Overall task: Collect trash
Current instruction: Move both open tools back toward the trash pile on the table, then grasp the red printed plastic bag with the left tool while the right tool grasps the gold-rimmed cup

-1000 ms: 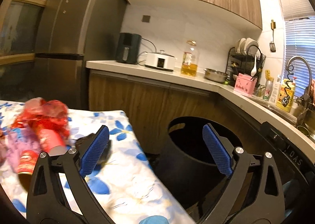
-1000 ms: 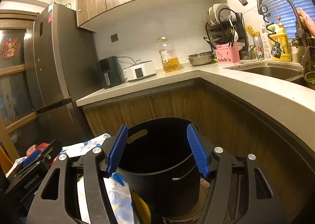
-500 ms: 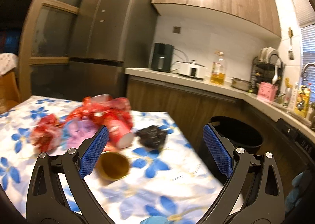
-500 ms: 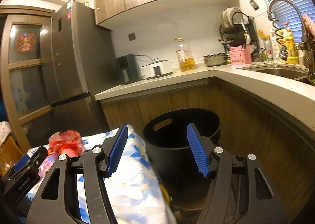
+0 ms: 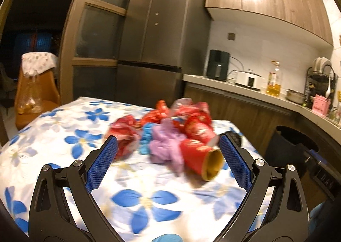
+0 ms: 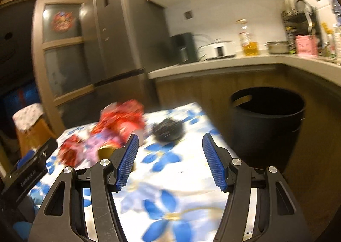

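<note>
Listing, on the floral tablecloth (image 5: pixel 53 142): red paper cup (image 5: pixel 200 160) lying on its side, near my left gripper (image 5: pixel 168 164), jaws wide, nothing held; purple and red wrappers (image 5: pixel 164 146) just beyond. My right gripper (image 6: pixel 168 160), partly open and empty, faces black crumpled trash (image 6: pixel 168 130) farther off; black bin (image 6: pixel 266 122) far right.

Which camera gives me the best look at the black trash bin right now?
The right wrist view: the black trash bin shows nearly whole, open rim and handle slot included, beside the table. The left wrist view catches only part of it at the right, behind the claw's arm.
</note>
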A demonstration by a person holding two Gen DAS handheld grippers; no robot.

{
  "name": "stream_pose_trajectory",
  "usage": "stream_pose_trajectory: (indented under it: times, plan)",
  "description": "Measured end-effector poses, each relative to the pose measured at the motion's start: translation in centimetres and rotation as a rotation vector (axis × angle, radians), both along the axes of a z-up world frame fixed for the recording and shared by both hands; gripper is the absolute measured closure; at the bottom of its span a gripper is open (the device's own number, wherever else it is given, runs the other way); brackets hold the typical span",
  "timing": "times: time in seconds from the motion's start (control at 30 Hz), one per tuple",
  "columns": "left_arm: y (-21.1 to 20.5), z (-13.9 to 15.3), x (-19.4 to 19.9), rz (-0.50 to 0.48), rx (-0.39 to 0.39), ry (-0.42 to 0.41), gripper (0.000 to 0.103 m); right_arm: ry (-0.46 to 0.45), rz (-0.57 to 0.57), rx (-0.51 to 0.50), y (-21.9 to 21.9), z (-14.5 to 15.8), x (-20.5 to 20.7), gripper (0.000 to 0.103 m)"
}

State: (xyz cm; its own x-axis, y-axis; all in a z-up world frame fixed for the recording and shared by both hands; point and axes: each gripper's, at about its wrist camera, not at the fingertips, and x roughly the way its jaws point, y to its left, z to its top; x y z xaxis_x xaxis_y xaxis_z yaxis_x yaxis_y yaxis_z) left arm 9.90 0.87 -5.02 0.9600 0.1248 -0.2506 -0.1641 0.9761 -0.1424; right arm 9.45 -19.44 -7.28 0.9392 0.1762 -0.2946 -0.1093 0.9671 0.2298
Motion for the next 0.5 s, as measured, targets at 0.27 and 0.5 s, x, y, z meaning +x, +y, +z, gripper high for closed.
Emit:
stream_pose_trajectory:
  times: [0.27, 0.5]
  plan:
    - [5.1, -1.0, 0.6, 0.092, -0.016, 0.023, 0.008, 0.053, 0.143, -0.013, 6.8, -2.0, 2.4, 0.041]
    - [7.3, -1.5, 3.1, 0.117, -0.013, 0.04, 0.008, 0.08, 0.177, -0.032, 9.4, -2.9, 4.4, 0.049]
